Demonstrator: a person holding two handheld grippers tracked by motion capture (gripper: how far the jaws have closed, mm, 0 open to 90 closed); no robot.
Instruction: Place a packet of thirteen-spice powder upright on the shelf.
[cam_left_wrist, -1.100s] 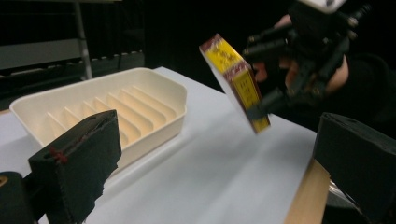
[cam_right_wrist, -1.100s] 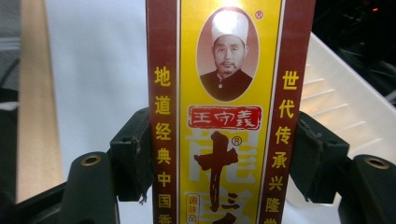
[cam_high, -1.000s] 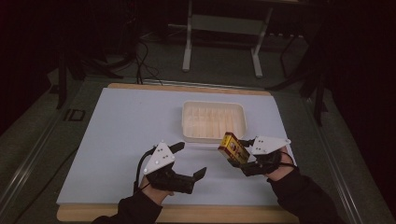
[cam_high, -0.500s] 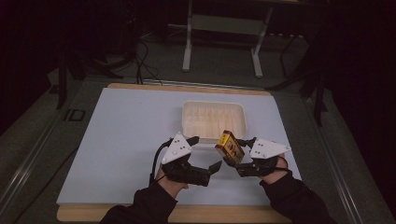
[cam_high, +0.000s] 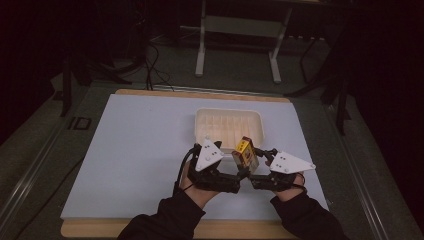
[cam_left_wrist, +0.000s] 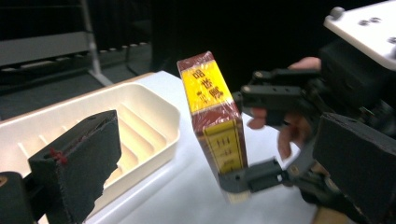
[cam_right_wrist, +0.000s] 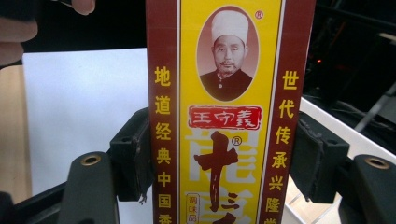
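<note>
One seasoning box clamped in right hand-held gripper, left hand-held gripper spread wide, one tray.

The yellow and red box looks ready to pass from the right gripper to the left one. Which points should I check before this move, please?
1. Right gripper shut on the box: ok, a pad presses each side.
2. Left gripper open: ok, jaws wide apart with the box between them.
3. Left pads touching the box: not ok, gaps on both sides.
4. Box clear of the tray: ok, held in front of it.
5. Box above the table: ok, lifted.
6. Grip firm enough: cannot tell.
</note>
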